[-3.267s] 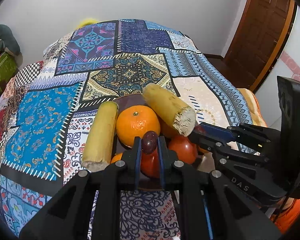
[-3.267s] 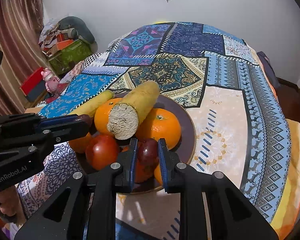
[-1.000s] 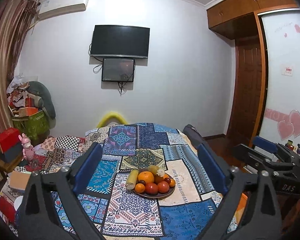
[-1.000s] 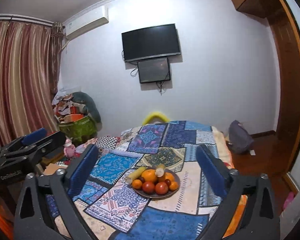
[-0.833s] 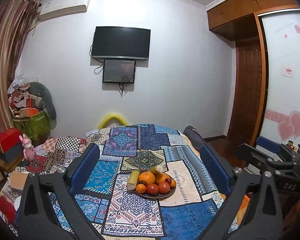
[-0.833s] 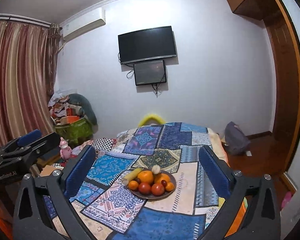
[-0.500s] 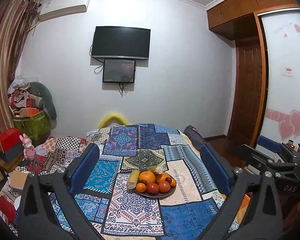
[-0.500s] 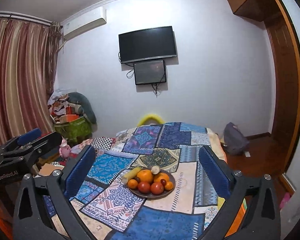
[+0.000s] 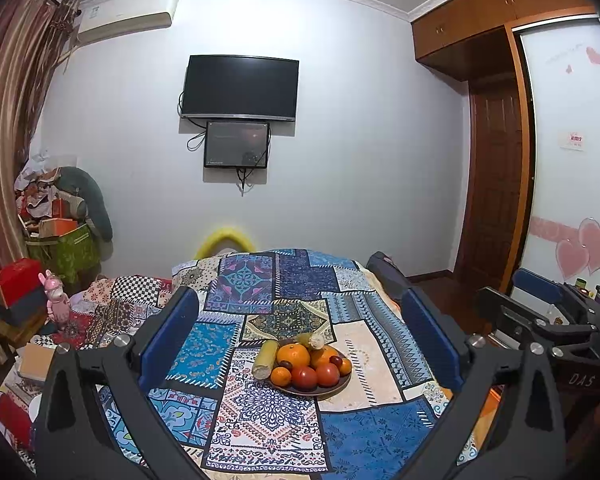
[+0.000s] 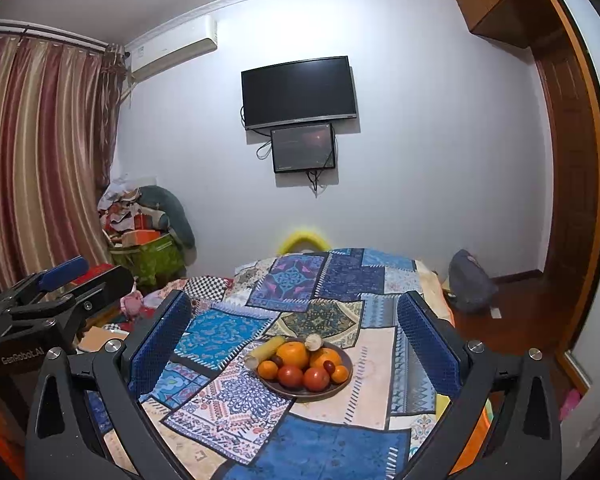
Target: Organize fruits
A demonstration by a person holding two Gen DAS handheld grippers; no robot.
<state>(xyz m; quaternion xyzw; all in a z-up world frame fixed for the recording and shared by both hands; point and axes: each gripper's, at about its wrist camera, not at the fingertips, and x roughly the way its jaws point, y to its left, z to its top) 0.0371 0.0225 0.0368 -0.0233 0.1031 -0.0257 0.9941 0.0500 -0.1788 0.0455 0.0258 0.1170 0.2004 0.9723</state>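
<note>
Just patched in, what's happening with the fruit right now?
Nothing is being handled at this moment. The left gripper and the right gripper are both open and empty, held well back from the bed. The fruit sits piled in a brown bowl on the patchwork quilt: oranges, tomatoes, a few dark grapes and two corn cobs. No loose fruit shows on the quilt.

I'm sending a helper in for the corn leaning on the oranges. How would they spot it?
On the patchwork quilt sits a dark round plate of fruit. At its far side, one pale yellow corn cob lies propped on the oranges, cut end up; the other cob lies along the plate's left edge.
</note>
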